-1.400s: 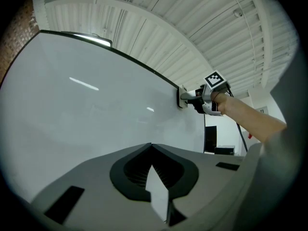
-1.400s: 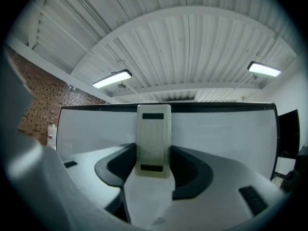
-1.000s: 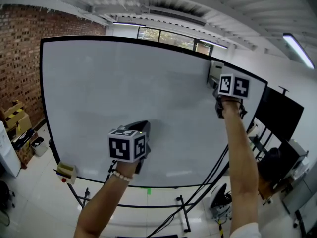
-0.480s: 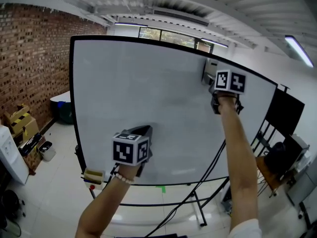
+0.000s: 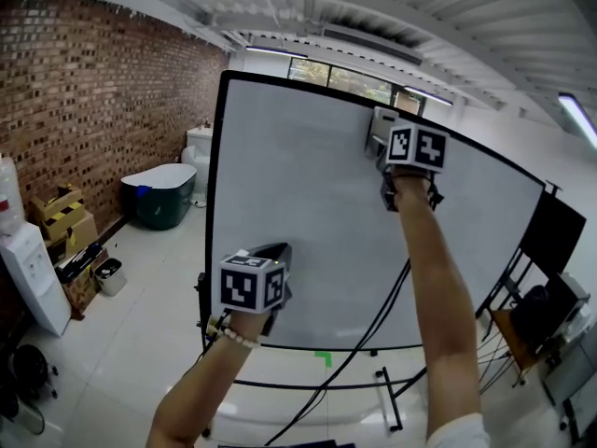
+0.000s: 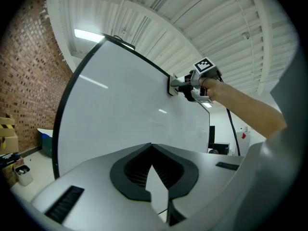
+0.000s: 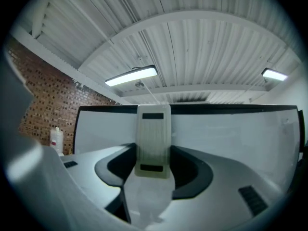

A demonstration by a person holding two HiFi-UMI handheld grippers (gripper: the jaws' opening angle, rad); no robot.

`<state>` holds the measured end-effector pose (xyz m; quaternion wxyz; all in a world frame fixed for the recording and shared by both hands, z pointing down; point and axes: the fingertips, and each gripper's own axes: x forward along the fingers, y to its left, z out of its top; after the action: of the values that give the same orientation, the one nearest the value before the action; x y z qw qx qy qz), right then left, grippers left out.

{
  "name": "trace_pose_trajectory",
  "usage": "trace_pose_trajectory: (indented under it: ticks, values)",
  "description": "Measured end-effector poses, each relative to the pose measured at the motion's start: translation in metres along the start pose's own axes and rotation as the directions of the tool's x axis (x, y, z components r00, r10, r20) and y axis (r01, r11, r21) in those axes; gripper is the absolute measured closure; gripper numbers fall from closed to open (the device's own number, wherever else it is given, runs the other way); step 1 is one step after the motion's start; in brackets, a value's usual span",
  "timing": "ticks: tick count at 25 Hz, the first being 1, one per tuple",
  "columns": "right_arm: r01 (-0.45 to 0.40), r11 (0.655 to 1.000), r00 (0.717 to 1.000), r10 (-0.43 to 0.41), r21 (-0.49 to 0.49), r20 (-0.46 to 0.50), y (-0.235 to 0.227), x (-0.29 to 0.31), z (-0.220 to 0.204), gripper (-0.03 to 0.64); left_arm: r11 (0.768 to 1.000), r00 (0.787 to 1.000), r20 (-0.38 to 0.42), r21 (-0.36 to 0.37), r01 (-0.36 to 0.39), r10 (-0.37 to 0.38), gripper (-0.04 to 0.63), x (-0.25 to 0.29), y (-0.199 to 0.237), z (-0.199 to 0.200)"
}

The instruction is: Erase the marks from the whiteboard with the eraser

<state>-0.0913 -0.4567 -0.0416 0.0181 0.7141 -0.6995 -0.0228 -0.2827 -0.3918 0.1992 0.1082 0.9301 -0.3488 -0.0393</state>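
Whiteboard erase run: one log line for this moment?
right gripper: shut on eraser | eraser: at whiteboard top edge | left gripper: shut, empty | whiteboard: looks clean

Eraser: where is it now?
Head view, upper right: the cream rectangular eraser is clamped in the right claw against the white whiteboard near its top edge.

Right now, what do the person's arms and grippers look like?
The left gripper and right gripper are pale grey with black-lined fingers, each carrying a white cube with black square markers. Arms are bare; a beaded bracelet is on the left wrist.
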Motion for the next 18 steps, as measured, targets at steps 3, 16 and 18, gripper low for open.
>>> trace_pose_trajectory:
  ticks: [3, 16, 18]
  values:
    - [-0.033, 0.999, 0.999, 0.033, 0.002, 0.009, 0.057, 0.015, 0.004, 0.37, 1.0, 1.0, 0.005, -0.017, -0.018, 0.018, 0.604, -0.023, 0.03, 0.003]
    - [-0.109, 0.994, 0.994, 0.11, -0.031, 0.012, 0.245, 0.056, 0.013, 0.37, 0.994, 0.996, 0.014, -0.066, -0.084, 0.085, 0.604, -0.095, 0.107, 0.004]
    - [-0.121, 0.992, 0.993, 0.121, -0.032, 0.012, 0.263, 0.059, 0.012, 0.37, 0.993, 0.996, 0.013, -0.071, -0.091, 0.093, 0.604, -0.103, 0.114, 0.001]
